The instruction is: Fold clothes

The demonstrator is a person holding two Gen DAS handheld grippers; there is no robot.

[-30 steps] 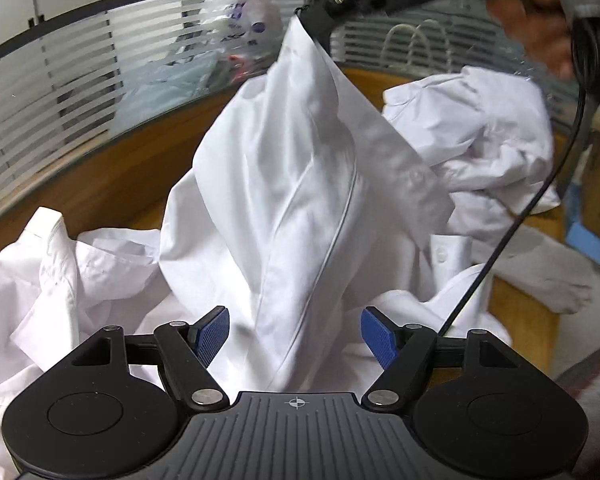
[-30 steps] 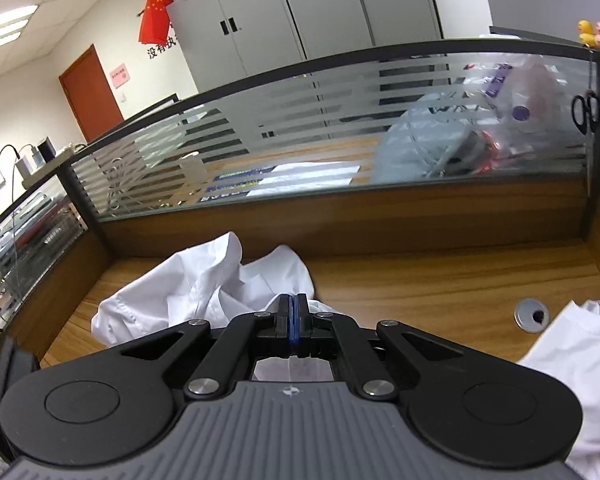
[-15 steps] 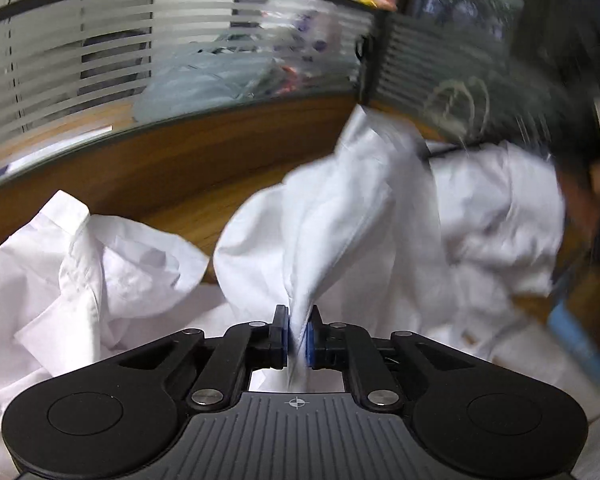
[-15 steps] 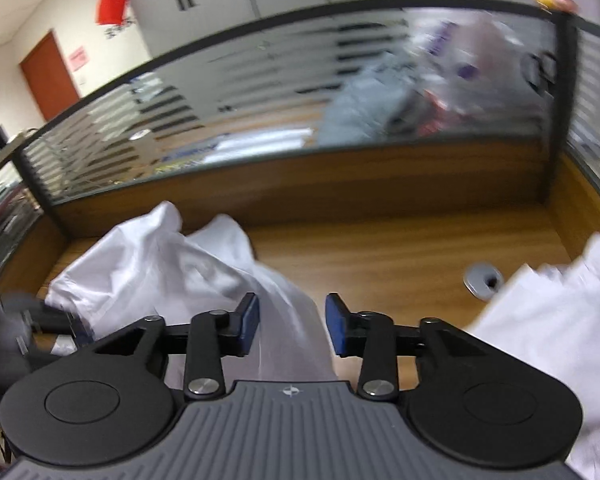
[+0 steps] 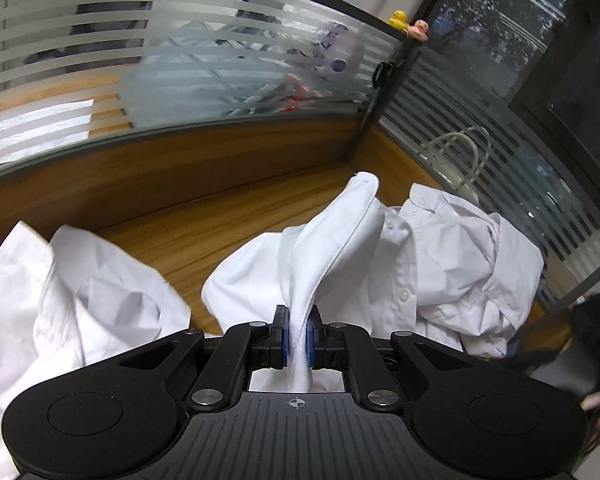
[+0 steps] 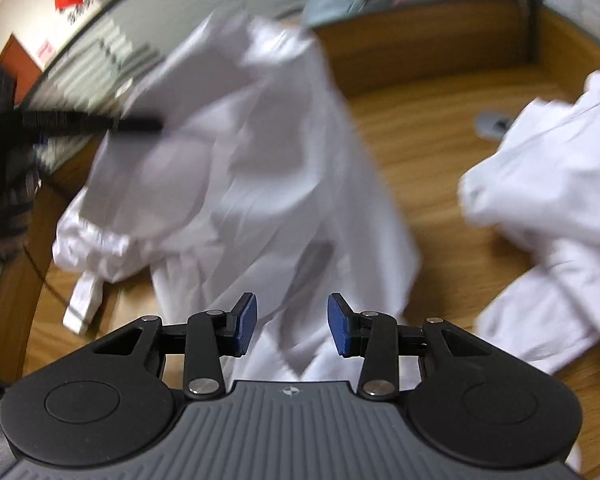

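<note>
A crumpled white shirt [image 5: 340, 248] lies on the wooden desk [image 5: 220, 224]. My left gripper [image 5: 298, 336] is shut on a fold of it, and the cloth rises from the jaws to a limp peak. In the right wrist view the same shirt [image 6: 240, 160] is blurred and spreads below my right gripper [image 6: 292, 326]. That gripper is open just above the cloth, and its blue pads [image 6: 246, 324] press on nothing. The left gripper [image 6: 132, 124] shows there as a dark blur at the shirt's upper left.
A second white shirt [image 5: 472, 264] is heaped at the right, also seen as a pile [image 6: 560, 200]. More white cloth [image 5: 60, 292] lies at the left. Striped glass partitions [image 5: 180, 60] wall the desk's back and right. A grey cable grommet [image 6: 492, 124] sits in the desktop.
My left gripper shut on a fold of the shirt and lifted it sideways. My right gripper let go of the shirt's top, opened and dropped low over the cloth. The raised peak sagged.
</note>
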